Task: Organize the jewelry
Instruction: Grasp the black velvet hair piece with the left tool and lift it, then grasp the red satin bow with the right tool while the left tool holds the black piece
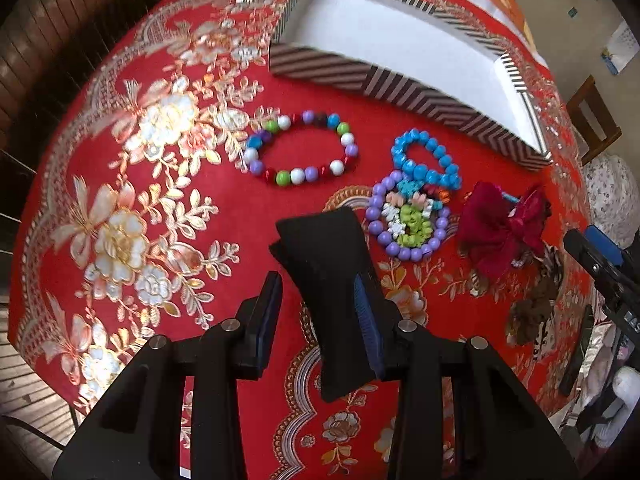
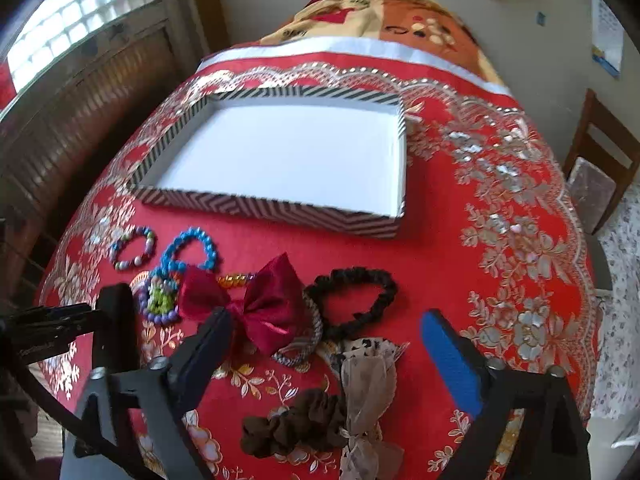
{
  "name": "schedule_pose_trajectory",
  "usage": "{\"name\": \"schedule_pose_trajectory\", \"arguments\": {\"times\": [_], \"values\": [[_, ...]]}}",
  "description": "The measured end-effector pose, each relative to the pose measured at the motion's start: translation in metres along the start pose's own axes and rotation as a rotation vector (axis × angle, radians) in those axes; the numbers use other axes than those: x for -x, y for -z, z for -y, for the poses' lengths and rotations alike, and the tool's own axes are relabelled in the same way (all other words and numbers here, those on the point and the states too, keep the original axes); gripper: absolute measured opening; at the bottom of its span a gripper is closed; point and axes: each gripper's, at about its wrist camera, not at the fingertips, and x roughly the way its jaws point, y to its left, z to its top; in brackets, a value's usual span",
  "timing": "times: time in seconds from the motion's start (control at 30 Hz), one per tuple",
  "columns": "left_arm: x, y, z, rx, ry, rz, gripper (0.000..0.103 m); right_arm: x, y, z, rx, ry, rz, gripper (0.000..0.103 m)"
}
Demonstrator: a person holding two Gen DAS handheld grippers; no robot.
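Observation:
A striped box with a white inside stands on the red embroidered cloth, also in the right wrist view. In front of it lie a multicolour bead bracelet, a blue bead bracelet, a purple bead bracelet and a dark red bow. My left gripper is open; a black pouch leans against its right finger. My right gripper is wide open above the bow, a black scrunchie, a brown scrunchie and a sheer spotted bow.
A striped grey band lies under the bow. A wooden chair stands at the right of the table. A patterned blanket lies beyond the far edge. The left gripper shows at the left of the right wrist view.

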Motion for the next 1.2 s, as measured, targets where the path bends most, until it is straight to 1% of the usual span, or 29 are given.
{"name": "schedule_pose_trajectory", "arguments": {"times": [0.13, 0.27, 0.33, 0.4, 0.53, 0.6, 0.7, 0.77, 0.83, 0.87, 0.9, 0.93, 1.0, 1.07, 1.2], "values": [[-0.009, 0.001, 0.002, 0.016, -0.002, -0.008, 0.036, -0.008, 0.001, -0.005, -0.007, -0.098, -0.033, 0.088], [-0.012, 0.003, 0.004, 0.011, -0.009, 0.009, 0.036, -0.016, 0.003, -0.018, 0.018, -0.144, -0.069, 0.088], [-0.014, 0.003, 0.007, 0.009, -0.013, 0.009, 0.036, -0.017, 0.003, -0.022, 0.008, -0.213, -0.095, 0.088], [-0.016, 0.001, 0.007, 0.017, -0.008, 0.008, 0.036, -0.021, 0.005, -0.024, -0.030, -0.275, -0.136, 0.088], [-0.015, -0.001, 0.003, 0.026, -0.002, 0.001, 0.036, -0.037, 0.011, -0.023, -0.113, -0.331, -0.208, 0.086], [-0.016, -0.002, 0.004, 0.027, -0.001, 0.000, 0.036, -0.044, 0.009, -0.020, -0.145, -0.318, -0.214, 0.086], [-0.015, -0.002, 0.003, 0.025, -0.002, -0.001, 0.036, -0.052, -0.002, -0.016, -0.164, -0.265, -0.183, 0.086], [-0.013, -0.001, 0.003, 0.025, -0.004, -0.002, 0.036, -0.052, -0.012, -0.017, -0.163, -0.261, -0.152, 0.086], [-0.014, -0.001, 0.003, 0.033, -0.001, -0.005, 0.036, -0.058, -0.020, -0.023, -0.147, -0.242, -0.147, 0.086], [-0.014, -0.001, 0.003, 0.038, 0.002, -0.007, 0.036, -0.062, -0.022, -0.027, -0.139, -0.225, -0.156, 0.082], [-0.013, -0.001, 0.002, 0.039, 0.005, -0.005, 0.036, -0.064, -0.022, -0.030, -0.136, -0.209, -0.168, 0.070], [-0.013, 0.000, 0.002, 0.039, 0.005, -0.003, 0.036, -0.064, -0.021, -0.029, -0.142, -0.212, -0.173, 0.068], [-0.013, 0.000, -0.001, 0.039, 0.005, 0.000, 0.036, -0.053, -0.017, -0.025, -0.171, -0.242, -0.159, 0.068], [-0.014, 0.001, -0.002, 0.044, 0.009, -0.002, 0.036, -0.042, -0.014, -0.015, -0.180, -0.238, -0.131, 0.068], [-0.014, 0.001, 0.003, 0.032, 0.002, 0.004, 0.036, -0.042, -0.013, -0.003, -0.189, -0.241, -0.166, 0.068]]}}
